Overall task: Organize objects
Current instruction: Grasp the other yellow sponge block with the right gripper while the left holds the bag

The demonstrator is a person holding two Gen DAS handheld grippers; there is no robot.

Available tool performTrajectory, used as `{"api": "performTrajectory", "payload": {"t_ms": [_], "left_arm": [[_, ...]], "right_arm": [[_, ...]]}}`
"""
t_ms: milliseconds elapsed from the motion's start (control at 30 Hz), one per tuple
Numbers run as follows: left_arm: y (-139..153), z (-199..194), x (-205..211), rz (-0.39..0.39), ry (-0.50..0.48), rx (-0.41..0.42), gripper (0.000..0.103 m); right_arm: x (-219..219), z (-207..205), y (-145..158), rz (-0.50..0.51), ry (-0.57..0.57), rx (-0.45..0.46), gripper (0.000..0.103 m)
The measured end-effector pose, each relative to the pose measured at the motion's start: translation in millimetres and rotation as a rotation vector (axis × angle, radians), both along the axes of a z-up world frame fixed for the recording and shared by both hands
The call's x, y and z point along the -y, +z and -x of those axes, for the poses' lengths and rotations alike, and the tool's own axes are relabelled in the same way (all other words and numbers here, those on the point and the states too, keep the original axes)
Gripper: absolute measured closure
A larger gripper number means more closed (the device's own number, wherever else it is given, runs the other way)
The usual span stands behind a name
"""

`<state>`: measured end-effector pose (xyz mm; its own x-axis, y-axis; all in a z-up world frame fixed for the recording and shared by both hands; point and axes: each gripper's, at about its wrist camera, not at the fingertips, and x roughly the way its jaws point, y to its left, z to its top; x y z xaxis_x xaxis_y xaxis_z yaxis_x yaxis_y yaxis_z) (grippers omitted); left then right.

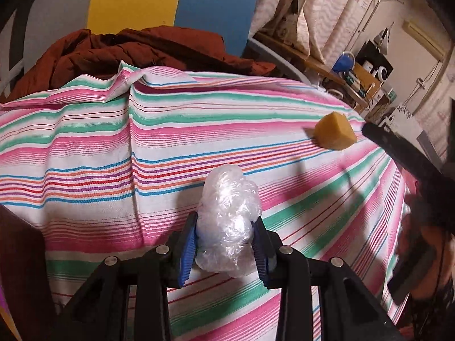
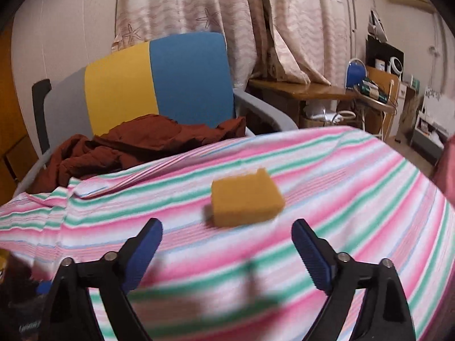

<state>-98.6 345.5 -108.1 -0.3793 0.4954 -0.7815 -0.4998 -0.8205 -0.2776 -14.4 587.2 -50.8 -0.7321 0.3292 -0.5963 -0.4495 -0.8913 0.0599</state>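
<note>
Over the striped cloth (image 1: 85,142), left claw (image 1: 224,244) clamps crumpled plastic (image 1: 230,221); right claw (image 2: 227,244) gapes wide before the sponge (image 2: 246,200).

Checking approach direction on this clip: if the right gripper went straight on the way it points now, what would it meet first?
Most likely the yellow sponge, which lies on the striped cloth just ahead of the open right gripper and roughly centred between its fingers. Depth is uncertain.

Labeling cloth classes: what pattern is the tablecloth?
Striped tablecloth: pink, green and white bands with thin blue, red and orange lines. Sharpest in the left wrist view.
</note>
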Motion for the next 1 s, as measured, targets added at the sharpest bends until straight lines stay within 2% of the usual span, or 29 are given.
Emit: {"api": "performTrajectory", "payload": {"t_ms": [100,167,333,433,500,633,667,800,900,1000], "left_arm": [[-1,-6,-4,0.013,-0.014,-0.053,0.067],[-1,-7,-2,0.007,-0.013,-0.059,0.067],[-3,-8,0,-0.019,-0.011,-0.063,0.068],[-4,-8,-1,-0.018,-0.014,-0.068,0.067],[-5,-7,-1,-0.028,-0.013,-0.065,0.067],[-6,-8,0,-0.028,-0.013,-0.069,0.067],[-6,-8,0,-0.030,-0.013,-0.068,0.067],[-7,-7,0,-0.033,-0.014,-0.067,0.067],[-7,-7,-1,-0.033,-0.014,-0.068,0.067],[-7,-7,0,-0.035,-0.014,-0.067,0.067]], "right_arm": [[-10,24,-2,-0.045,0.012,0.025,0.007],[-15,37,-6,-0.070,0.011,0.054,0.007],[-30,53,-22,-0.036,0.000,0.063,0.010],[-31,59,-32,-0.046,-0.007,0.083,0.023],[-31,61,-36,-0.053,-0.015,0.098,0.037],[-29,53,-35,-0.064,-0.028,0.067,0.044],[-28,50,-34,-0.065,-0.031,0.058,0.052],[-10,37,-31,-0.089,-0.018,0.044,0.066],[6,26,-28,-0.094,0.011,0.024,0.072],[19,13,-25,-0.075,0.035,0.009,0.074]]}}
